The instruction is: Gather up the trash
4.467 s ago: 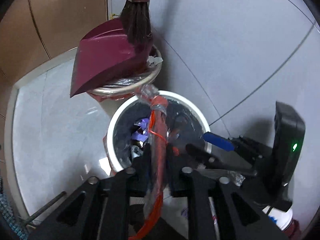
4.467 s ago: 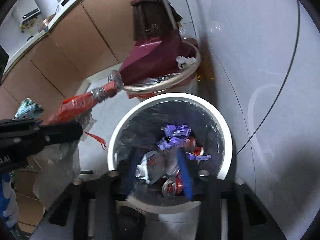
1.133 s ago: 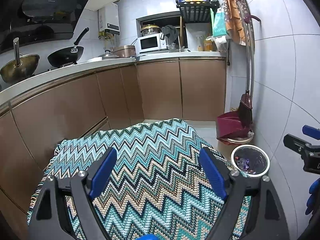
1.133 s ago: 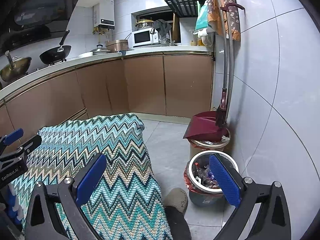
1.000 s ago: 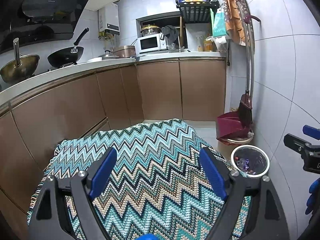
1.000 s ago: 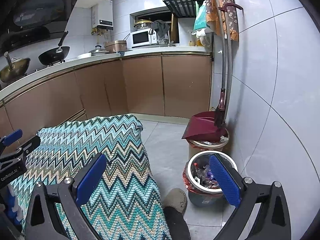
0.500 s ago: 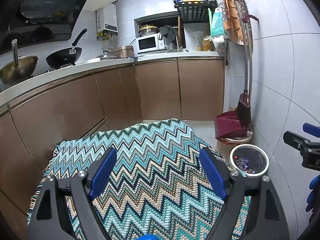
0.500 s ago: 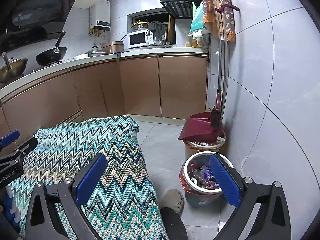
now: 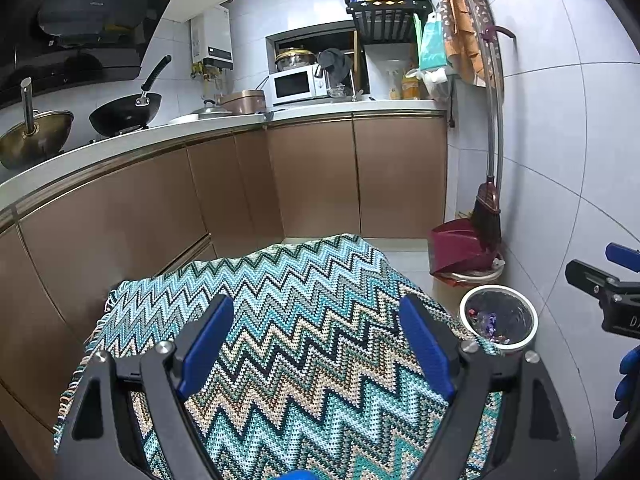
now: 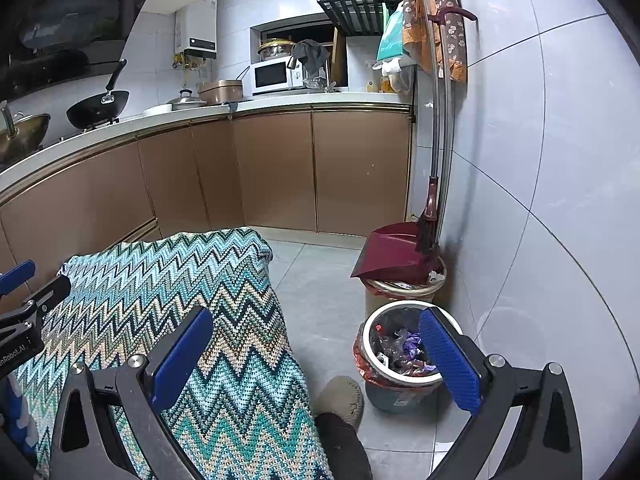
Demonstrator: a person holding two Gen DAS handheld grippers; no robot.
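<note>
Both the left gripper (image 9: 316,344) and the right gripper (image 10: 316,358) are spread wide and hold nothing. The collected trash (image 10: 400,350), crinkled foil and purple wrappers, lies in the white-rimmed bin (image 10: 374,320), just beyond the right gripper's right fingertip. The main risk, as I judge it, is a hard fingertip catching the loose, open zigzag knit of the blanket (image 9: 304,304) under both grippers and dragging it off the surface, or a careless swing knocking the light round bin against the glossy tiled wall.
</note>
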